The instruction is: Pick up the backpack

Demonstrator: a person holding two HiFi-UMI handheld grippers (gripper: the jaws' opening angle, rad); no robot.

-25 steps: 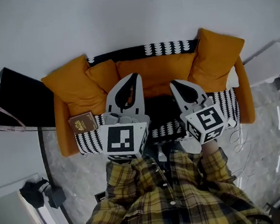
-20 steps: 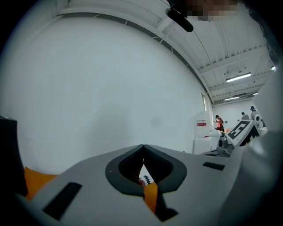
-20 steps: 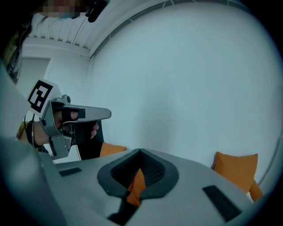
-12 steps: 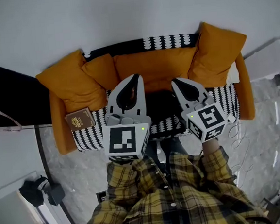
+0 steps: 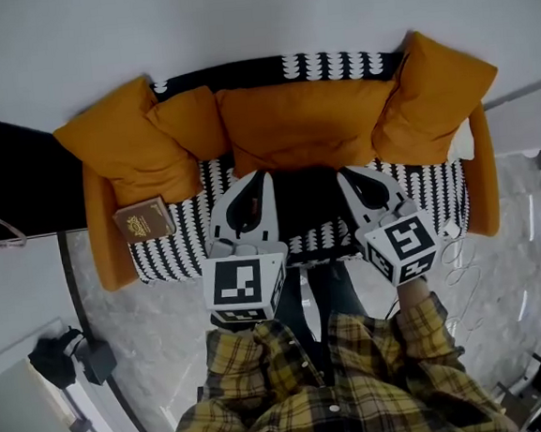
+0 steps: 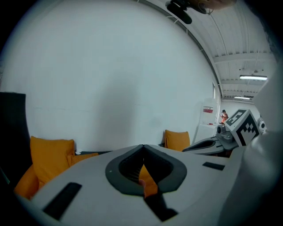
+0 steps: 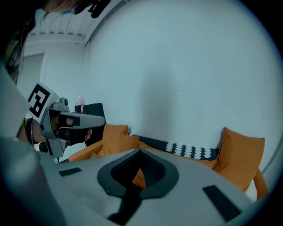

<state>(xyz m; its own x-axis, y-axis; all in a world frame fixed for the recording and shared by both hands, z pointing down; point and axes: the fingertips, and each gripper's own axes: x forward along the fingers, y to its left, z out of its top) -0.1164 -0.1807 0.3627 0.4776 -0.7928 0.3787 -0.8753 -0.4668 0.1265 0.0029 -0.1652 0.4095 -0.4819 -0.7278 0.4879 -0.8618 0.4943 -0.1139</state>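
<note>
Against the white wall stands an orange sofa (image 5: 101,246) with a black-and-white patterned cover (image 5: 175,256) over its seat. At its far left end is a black cabinet (image 5: 13,181). A big orange cushion (image 5: 119,148) leans in the left corner of the sofa, and a brown book (image 5: 143,220) lies on the seat just below it. The left gripper (image 5: 264,176) hovers over the front of the seat, its fingers pressed together with nothing between them. The black backpack (image 5: 307,201) sits on the middle of the seat, between the two grippers and in front of the centre back cushion (image 5: 305,123). The right gripper (image 5: 343,173) hangs just beside the backpack's other side, its fingers likewise closed and empty. Another orange cushion (image 5: 438,92) fills the right corner. Below, the person's yellow plaid shirt (image 5: 333,398) shows.
</note>
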